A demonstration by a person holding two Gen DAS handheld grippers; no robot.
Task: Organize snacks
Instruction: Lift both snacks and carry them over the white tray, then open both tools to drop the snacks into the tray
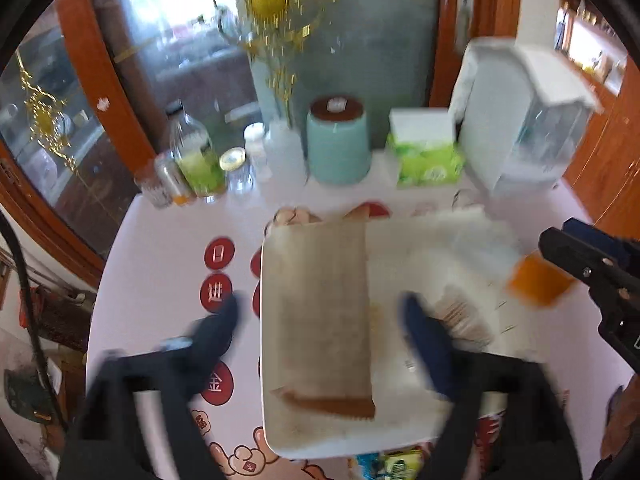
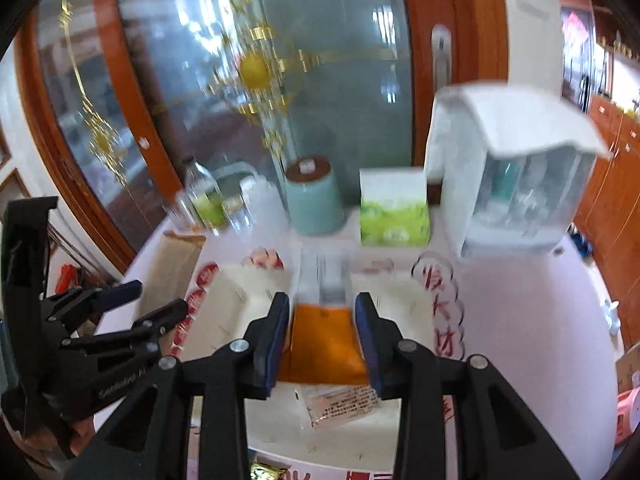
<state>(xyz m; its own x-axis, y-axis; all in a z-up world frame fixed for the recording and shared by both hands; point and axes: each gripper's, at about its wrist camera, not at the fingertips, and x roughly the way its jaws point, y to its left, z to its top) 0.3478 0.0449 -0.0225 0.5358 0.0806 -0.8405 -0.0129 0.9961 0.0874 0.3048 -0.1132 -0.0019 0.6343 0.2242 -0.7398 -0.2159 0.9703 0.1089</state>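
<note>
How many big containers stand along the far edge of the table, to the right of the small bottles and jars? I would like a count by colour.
Teal canister with a brown lid: 1
Green and white tissue box: 1
White appliance with a clear tank: 1
Total: 3

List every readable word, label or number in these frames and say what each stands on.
"口": red circle on the tablecloth.
"进": red circle below it.
Red characters on the cloth, right wrist view: blurred.
Print on the clear packet: too small.
Lettering on the left gripper: blurred.
</note>
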